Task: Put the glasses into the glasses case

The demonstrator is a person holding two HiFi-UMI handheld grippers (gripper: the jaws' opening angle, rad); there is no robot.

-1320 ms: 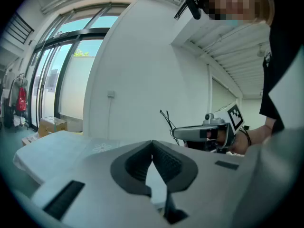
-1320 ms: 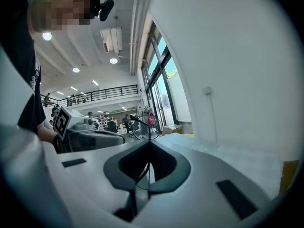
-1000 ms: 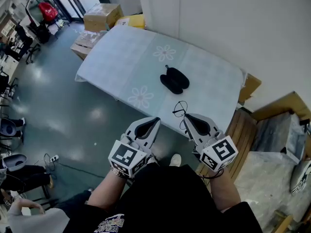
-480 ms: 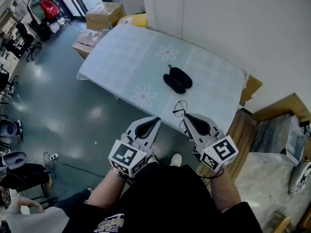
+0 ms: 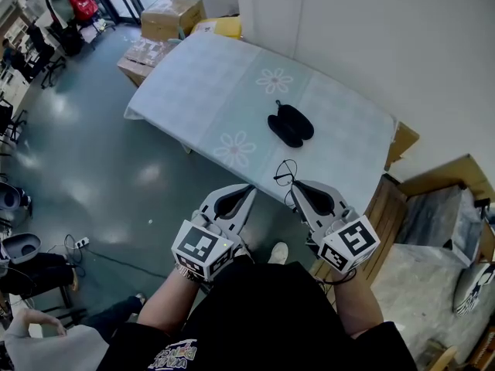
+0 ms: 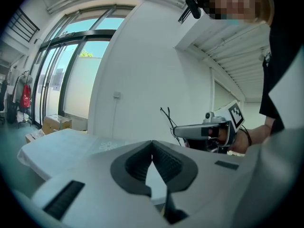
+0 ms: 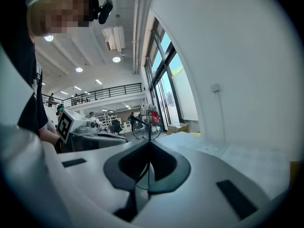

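Glasses (image 5: 285, 172) hang in the air in the head view, pinched by the right gripper (image 5: 295, 185) just over the near edge of the table (image 5: 209, 91). They look thin and light, with wire arms that could bend and lenses that could crack. I think the frame is the best place to hold them, not the lenses. The black case (image 5: 290, 125) lies open in the middle of the table, well apart from the glasses. The left gripper (image 5: 249, 188) is beside the right one, off the table. The table has a pale cloth with flowers on it. A white wall (image 5: 387, 45) is on the right, a shiny grey floor (image 5: 93, 176) is on the left, and boxes (image 5: 172, 14) sit past the far end.

The left gripper view shows its jaws pressed together with nothing in them. The right gripper is across from it, with the dark wire of the glasses sticking up.

The right gripper view shows its jaws closed tight on a thin wire of the glasses, and a round lens (image 7: 142, 127) pokes out past the tips. Big windows (image 7: 166, 89) and a large room are behind.
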